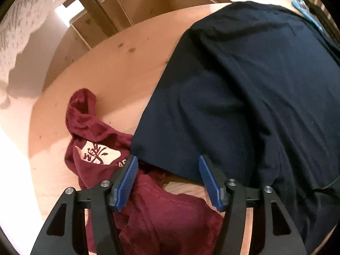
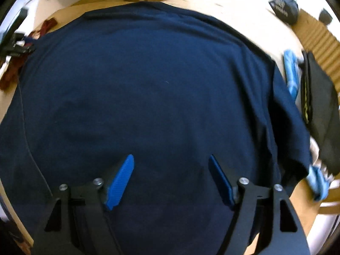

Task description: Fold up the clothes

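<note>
One navy shirt hides most of the round table.

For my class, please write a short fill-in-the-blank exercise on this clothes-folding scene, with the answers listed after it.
1. The navy shirt lies spread on a ____ table.
2. The crumpled garment beside it is ____ in colour.
3. The jaws of the left gripper stand ____, holding nothing.
4. The right gripper hovers over the ____ shirt.

Answers: wooden; maroon; open; navy

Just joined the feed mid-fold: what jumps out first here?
A big navy T-shirt spread flat fills the round wooden table. A crumpled maroon shirt with a white print lies at its left edge, under the open left claw. The right claw hangs open over the navy cloth.
</note>
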Tool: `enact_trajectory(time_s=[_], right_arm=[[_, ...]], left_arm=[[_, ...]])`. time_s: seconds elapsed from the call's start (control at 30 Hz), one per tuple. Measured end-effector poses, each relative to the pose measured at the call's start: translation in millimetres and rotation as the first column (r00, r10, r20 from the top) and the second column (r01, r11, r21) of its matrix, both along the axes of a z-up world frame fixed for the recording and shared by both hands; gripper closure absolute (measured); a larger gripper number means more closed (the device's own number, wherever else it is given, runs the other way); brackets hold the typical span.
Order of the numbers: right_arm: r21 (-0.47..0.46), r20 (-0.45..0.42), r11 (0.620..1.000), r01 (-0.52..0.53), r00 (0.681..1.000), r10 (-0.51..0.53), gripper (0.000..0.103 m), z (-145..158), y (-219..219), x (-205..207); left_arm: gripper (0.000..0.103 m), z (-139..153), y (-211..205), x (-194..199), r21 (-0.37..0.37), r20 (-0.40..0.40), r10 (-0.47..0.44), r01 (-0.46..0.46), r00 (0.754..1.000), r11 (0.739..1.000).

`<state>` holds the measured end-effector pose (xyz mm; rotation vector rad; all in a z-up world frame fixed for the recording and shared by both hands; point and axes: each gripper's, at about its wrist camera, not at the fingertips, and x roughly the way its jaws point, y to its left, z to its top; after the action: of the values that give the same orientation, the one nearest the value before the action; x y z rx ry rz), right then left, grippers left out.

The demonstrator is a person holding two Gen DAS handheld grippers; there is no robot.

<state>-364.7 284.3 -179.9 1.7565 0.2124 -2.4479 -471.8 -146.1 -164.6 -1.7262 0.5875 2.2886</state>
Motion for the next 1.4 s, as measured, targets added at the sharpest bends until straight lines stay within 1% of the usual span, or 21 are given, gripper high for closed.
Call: enact_trajectory(time_s=[0.03,0.13,0.23,0.3,0.33,0.37,0.4,0.43,0.47,0.5,0.57,0.63,0.7,0.8,0.9,1.0,1.07,1.13,1.2,1.3,1.4], right_arm=[[-0.017,0.012,1.000,0.016,1.000,-0.016,0.033,-2.1,4.7,-1.2],[-0.047,0.021,0.997,0.056,0.998,-0.055,0.033,-3.7,18.2,-4.6],[-0.043,0.010,0.997,0.065,0.998,-0.065,0.033,-4.3,27.2,-6.9],[-0.042,0.007,0.996,0.076,0.997,-0.076,0.033,-4.5,30.5,-8.4],[-0.040,0.007,0.996,0.082,0.997,-0.082,0.033,-4.2,30.5,-8.3],[-0.036,0.006,0.996,0.087,0.996,-0.087,0.033,-3.8,30.3,-8.1],[-0.018,0.005,0.995,0.099,0.995,-0.099,0.033,-2.7,30.4,-8.5],[0.018,-0.002,0.993,0.115,0.993,-0.115,0.033,-0.8,30.4,-8.4],[0.055,-0.014,0.990,0.128,0.992,-0.128,0.033,1.0,32.3,-8.9],[0.046,-0.026,0.990,0.136,0.991,-0.135,0.033,7.4,34.6,-4.7],[-0.037,-0.039,0.989,0.142,0.989,-0.143,0.033,24.8,37.3,11.3],[-0.117,-0.055,0.985,0.125,0.990,-0.132,0.033,44.8,35.6,41.0],[-0.148,-0.078,0.983,0.107,0.990,-0.120,0.033,60.5,35.2,75.7],[-0.171,-0.094,0.981,0.095,0.989,-0.112,0.032,72.3,34.8,139.1],[-0.178,-0.069,0.979,0.096,0.992,-0.109,0.032,68.3,29.5,197.9],[-0.164,-0.055,0.983,0.080,0.994,-0.090,0.032,60.5,20.1,251.6],[-0.150,-0.045,0.986,0.071,0.996,-0.079,0.032,49.4,16.6,281.4],[-0.108,-0.048,0.992,0.067,0.996,-0.072,0.032,42.5,13.6,304.9],[-0.080,-0.056,0.994,0.074,0.995,-0.078,0.032,39.3,12.5,316.8],[-0.080,-0.065,0.992,0.101,0.992,-0.107,0.032,35.9,19.6,313.4],[-0.067,-0.047,0.989,0.130,0.990,-0.134,0.032,28.9,30.8,303.1]], left_arm=[[0.036,-0.9,-5.4,-3.2,0.004,0.002,0.015,-0.015,1.000,1.000],[0.035,-2.7,-20.9,-12.1,0.000,-0.001,0.057,-0.057,0.998,0.998],[0.033,-2.9,-36.2,-19.2,-0.059,-0.038,0.100,-0.103,0.994,0.993],[0.033,-3.4,-49.8,-28.9,-0.103,-0.062,0.156,-0.162,0.986,0.981],[0.035,-3.0,-54.4,-31.5,-0.108,-0.063,0.170,-0.176,0.983,0.978],[0.041,-0.9,-57.2,-32.2,-0.127,-0.075,0.181,-0.189,0.981,0.974],[0.044,3.5,-56.8,-31.2,-0.148,-0.096,0.184,-0.196,0.978,0.969],[0.044,8.4,-55.6,-29.8,-0.166,-0.117,0.184,-0.202,0.976,0.965],[0.044,17.6,-53.3,-23.3,-0.160,-0.139,0.175,-0.197,0.975,0.967],[0.044,30.7,-49.4,-11.5,-0.125,-0.157,0.160,-0.180,0.975,0.976],[0.044,55.3,-38.6,20.2,-0.037,-0.172,0.113,-0.121,0.979,0.992],[0.042,74.4,-27.8,62.4,0.053,-0.181,0.049,-0.040,0.982,0.998],[0.038,81.9,-20.4,103.0,0.128,-0.165,-0.014,0.035,0.986,0.991],[0.037,75.1,-7.7,157.6,0.198,-0.117,-0.095,0.117,0.989,0.973],[0.037,59.4,2.2,216.0,0.246,-0.067,-0.159,0.170,0.985,0.954],[0.037,49.2,17.0,268.3,0.263,-0.043,-0.202,0.206,0.978,0.943],[0.037,41.8,20.9,288.5,0.266,-0.042,-0.214,0.218,0.976,0.939],[0.037,39.3,23.9,296.8,0.260,-0.036,-0.217,0.219,0.975,0.940],[0.037,36.8,26.3,300.6,0.241,-0.039,-0.219,0.222,0.975,0.945],[0.037,42.0,26.5,306.1,0.276,-0.036,-0.197,0.199,0.980,0.940],[0.037,39.8,24.3,305.7,0.287,-0.032,-0.189,0.190,0.982,0.939]])
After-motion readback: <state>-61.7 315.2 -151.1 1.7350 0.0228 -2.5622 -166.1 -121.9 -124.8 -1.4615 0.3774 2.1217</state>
